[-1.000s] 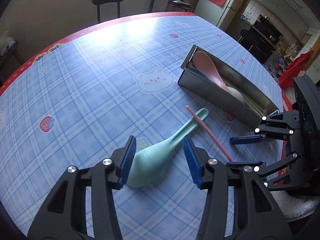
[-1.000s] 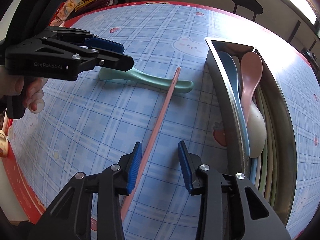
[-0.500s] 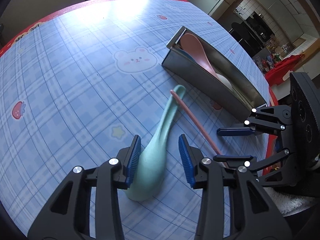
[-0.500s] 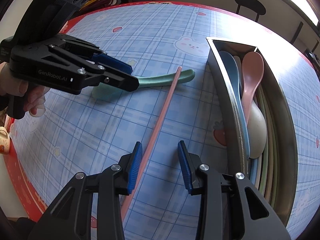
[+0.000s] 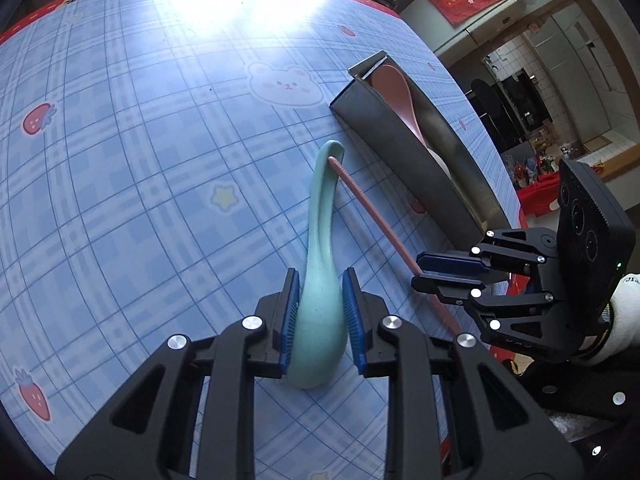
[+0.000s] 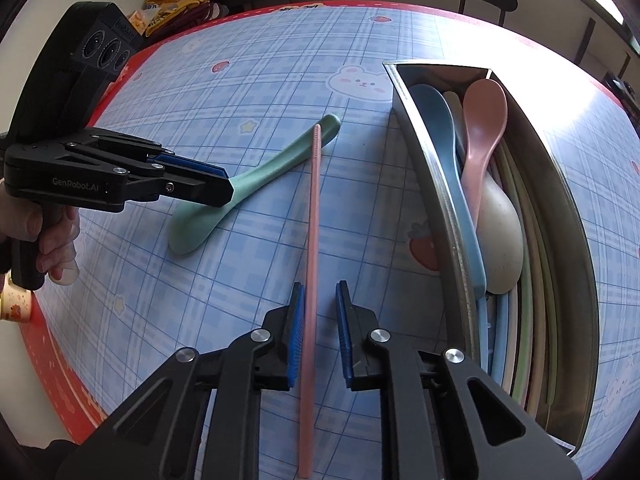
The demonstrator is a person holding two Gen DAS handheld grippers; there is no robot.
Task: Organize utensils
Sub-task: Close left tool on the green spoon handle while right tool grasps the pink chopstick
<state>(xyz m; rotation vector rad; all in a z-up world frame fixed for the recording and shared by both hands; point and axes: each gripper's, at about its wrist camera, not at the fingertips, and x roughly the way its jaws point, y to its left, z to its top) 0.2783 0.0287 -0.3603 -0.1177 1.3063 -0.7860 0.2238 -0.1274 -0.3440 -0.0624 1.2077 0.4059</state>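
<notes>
On the table [image 5: 120, 160], the left gripper [image 5: 320, 312] is closing on the green spoon [image 5: 320, 280], pads touching. The right gripper [image 6: 318, 332] is closing around the pink chopstick [image 6: 312, 240], one pad still apart, beside the metal tray [image 6: 568, 240].

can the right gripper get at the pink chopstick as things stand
Probably yes. The chopstick already lies between the closing jaws of the right gripper, with nothing over that end; only its far tip touches the green spoon.
</notes>
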